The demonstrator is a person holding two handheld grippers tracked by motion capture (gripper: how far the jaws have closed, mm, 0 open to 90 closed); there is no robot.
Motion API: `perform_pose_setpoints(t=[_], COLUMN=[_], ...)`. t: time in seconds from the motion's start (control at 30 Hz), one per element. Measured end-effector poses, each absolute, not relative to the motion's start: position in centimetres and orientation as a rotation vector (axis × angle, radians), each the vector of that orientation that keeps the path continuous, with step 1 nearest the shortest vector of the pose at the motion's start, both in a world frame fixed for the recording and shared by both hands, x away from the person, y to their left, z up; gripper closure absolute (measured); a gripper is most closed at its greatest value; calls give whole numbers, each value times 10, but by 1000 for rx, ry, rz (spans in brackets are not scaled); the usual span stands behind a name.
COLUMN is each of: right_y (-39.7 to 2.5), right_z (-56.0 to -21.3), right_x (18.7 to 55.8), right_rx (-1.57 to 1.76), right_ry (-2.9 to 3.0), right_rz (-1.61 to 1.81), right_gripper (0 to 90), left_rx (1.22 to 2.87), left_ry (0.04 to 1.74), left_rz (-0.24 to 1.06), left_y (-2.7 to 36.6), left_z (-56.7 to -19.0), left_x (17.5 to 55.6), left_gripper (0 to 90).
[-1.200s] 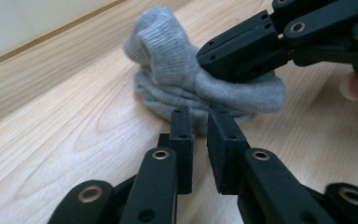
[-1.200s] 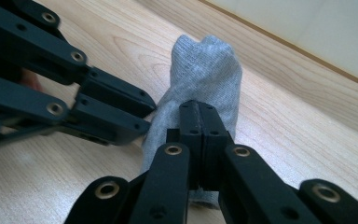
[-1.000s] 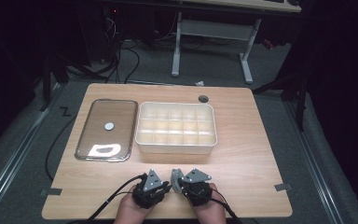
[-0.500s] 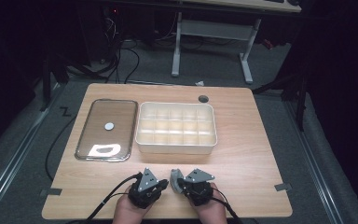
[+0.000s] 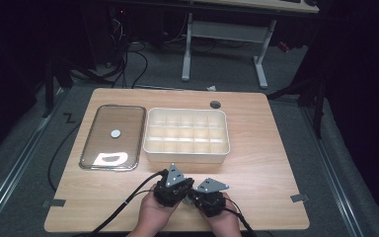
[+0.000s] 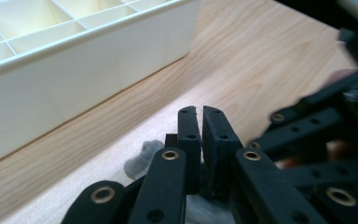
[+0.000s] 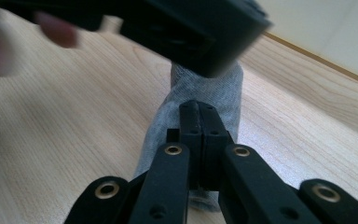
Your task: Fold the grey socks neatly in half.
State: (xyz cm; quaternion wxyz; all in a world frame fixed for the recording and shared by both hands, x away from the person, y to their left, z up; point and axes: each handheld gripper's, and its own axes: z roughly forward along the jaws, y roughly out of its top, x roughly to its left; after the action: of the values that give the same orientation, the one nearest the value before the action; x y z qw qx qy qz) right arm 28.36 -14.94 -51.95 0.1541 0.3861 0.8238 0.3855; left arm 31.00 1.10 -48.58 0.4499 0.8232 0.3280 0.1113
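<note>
Pale wood-grain table (image 5: 271,148); cream-white divided tray (image 5: 186,132) beside a brown, silver-rimmed glossy lid (image 5: 113,136) with a white central dot; matte black left gripper (image 6: 199,116) and right gripper (image 7: 198,112), brass-ringed rivets; grey knit cloth (image 7: 205,98).

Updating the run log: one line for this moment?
left gripper: shut | right gripper: shut on grey fabric piece | white compartmented plastic box: untouched

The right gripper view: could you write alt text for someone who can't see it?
Two black jaws pressed together over a piece of grey fabric lying on a light wooden table. The other gripper's blurred black body crosses the top, and a cream box wall fills the upper right corner.
</note>
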Motion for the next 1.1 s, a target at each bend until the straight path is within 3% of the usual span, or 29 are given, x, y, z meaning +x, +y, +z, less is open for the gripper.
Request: perform_pose_setpoints(t=[0.6,0.77,1.1], right_y=[-151,-156,-147], right_z=[-521,-501,-518], right_x=[282,266,261], right_rx=[1124,1047,1041], right_ry=[2335,2282,2385], right_rz=[1144,1254,1160], right_gripper=[900,900,900], left_rx=[2015,2015,2019], left_ry=[874,867,854], left_rz=[291,297,291], left_y=[30,30,30], left_z=[-519,-520,-520], left_x=[315,315,315], left_gripper=[900,900,900])
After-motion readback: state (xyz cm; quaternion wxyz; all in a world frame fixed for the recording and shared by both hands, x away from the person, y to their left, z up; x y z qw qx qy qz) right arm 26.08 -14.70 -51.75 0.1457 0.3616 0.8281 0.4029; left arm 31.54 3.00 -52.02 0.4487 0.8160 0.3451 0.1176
